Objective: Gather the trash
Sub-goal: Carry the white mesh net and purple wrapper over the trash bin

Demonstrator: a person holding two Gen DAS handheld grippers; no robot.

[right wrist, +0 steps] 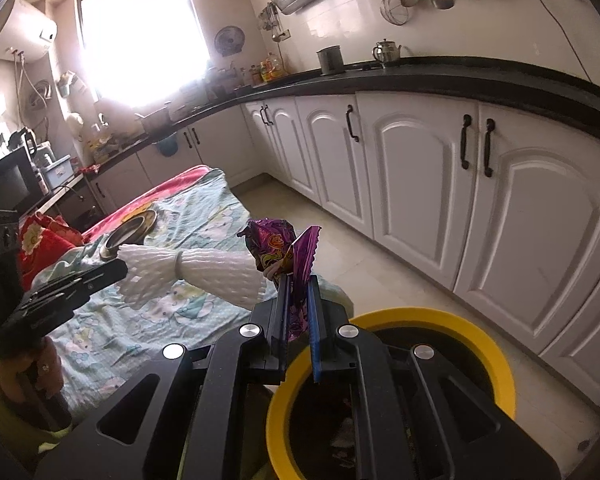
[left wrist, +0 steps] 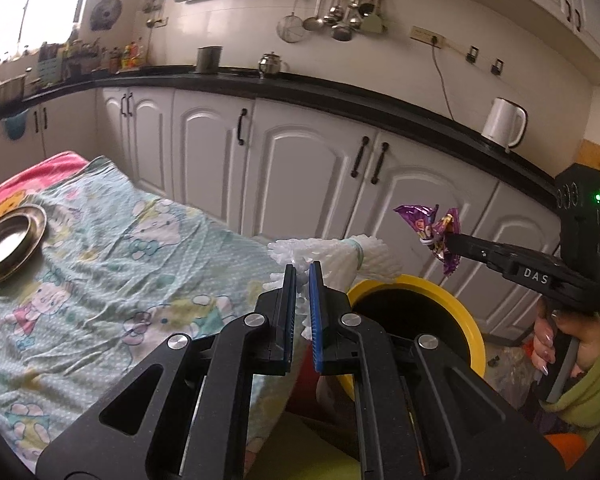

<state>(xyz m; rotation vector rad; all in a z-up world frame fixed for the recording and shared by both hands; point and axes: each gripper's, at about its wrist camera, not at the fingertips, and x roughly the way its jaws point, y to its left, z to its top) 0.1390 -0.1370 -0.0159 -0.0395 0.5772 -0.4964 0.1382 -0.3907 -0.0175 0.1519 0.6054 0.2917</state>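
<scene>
In the left wrist view, the left gripper [left wrist: 302,276] has its blue-padded jaws drawn close on a white foam fruit net [left wrist: 332,256], which hangs past the edge of the table's cartoon-print cloth [left wrist: 120,248] and just above the yellow-rimmed trash bin [left wrist: 466,312]. A steel dish [left wrist: 10,240] sits on the cloth far left. To the right, the right gripper [left wrist: 440,240] pinches a purple snack wrapper [left wrist: 432,226] in the air beside the bin. In the right wrist view, the right gripper [right wrist: 298,280] clamps the purple snack wrapper [right wrist: 280,252] between narrow jaws, over the near rim of the trash bin [right wrist: 496,356]. The left gripper [right wrist: 122,268] holds the foam net [right wrist: 196,276] above the cloth [right wrist: 204,208].
</scene>
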